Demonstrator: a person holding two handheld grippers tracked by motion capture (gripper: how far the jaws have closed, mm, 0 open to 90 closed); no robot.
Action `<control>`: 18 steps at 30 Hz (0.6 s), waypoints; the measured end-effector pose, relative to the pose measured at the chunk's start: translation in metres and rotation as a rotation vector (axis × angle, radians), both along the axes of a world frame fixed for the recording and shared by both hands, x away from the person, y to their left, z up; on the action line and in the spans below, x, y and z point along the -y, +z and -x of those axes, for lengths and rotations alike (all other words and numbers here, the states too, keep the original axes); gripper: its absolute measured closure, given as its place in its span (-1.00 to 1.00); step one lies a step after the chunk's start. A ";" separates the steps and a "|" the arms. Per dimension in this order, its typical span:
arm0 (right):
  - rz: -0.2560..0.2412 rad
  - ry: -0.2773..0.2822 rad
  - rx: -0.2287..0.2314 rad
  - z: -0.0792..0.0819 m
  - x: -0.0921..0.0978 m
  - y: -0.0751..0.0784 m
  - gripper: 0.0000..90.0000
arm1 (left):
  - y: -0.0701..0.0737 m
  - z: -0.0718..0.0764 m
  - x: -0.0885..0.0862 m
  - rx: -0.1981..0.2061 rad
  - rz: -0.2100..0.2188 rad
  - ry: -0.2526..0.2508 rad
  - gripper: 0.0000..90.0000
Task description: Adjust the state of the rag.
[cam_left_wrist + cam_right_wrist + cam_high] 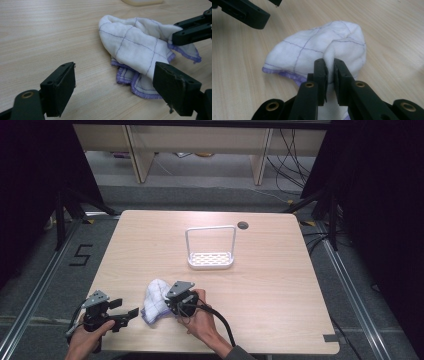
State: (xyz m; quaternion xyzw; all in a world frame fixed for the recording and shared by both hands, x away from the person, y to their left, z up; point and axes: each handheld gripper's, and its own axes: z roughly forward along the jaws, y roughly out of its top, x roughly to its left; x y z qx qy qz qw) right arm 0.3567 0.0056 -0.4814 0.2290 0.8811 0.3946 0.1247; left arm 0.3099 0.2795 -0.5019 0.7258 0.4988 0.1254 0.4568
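A crumpled white cloth with thin purple grid lines and purple edging lies on the wooden table near its front edge. My right gripper is shut on a fold of the cloth, its jaws pinching the fabric between them. My left gripper stands open just left of the cloth, jaws wide apart with nothing between them. In the left gripper view the right gripper's black jaws come in from the right, closed on the cloth's edge.
A white wire-frame rack with a perforated base stands at the table's middle. A round cable hole sits behind it. The table drops off to grey floor on all sides; shelving legs stand at the back.
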 end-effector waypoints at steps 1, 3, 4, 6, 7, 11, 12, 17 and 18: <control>0.000 0.000 0.000 0.000 0.000 0.000 0.85 | 0.001 0.000 0.000 -0.001 -0.008 -0.001 -0.61; -0.022 0.014 -0.002 -0.001 0.007 0.008 0.87 | 0.000 0.000 0.001 0.009 0.001 -0.003 -0.61; -0.026 0.004 -0.009 -0.001 0.009 0.011 0.87 | 0.000 0.000 0.002 0.005 0.003 -0.007 -0.61; -0.029 0.000 0.002 -0.002 0.011 0.013 0.87 | 0.000 0.000 0.002 0.008 -0.002 -0.013 -0.61; -0.037 -0.002 -0.005 -0.004 0.013 0.015 0.87 | 0.001 0.001 0.002 -0.007 -0.013 -0.021 -0.61; -0.093 -0.010 -0.024 -0.007 0.023 0.032 0.88 | 0.001 0.001 0.002 -0.005 -0.013 -0.017 -0.61; -0.109 -0.002 -0.020 -0.008 0.026 0.036 0.88 | 0.001 0.001 0.002 -0.005 -0.013 -0.017 -0.61; -0.137 0.011 0.003 -0.006 0.037 0.052 0.88 | 0.001 0.002 0.005 0.001 -0.012 -0.056 -0.61; -0.143 -0.003 -0.010 -0.004 0.039 0.055 0.88 | 0.001 0.003 0.008 0.005 -0.013 -0.066 -0.61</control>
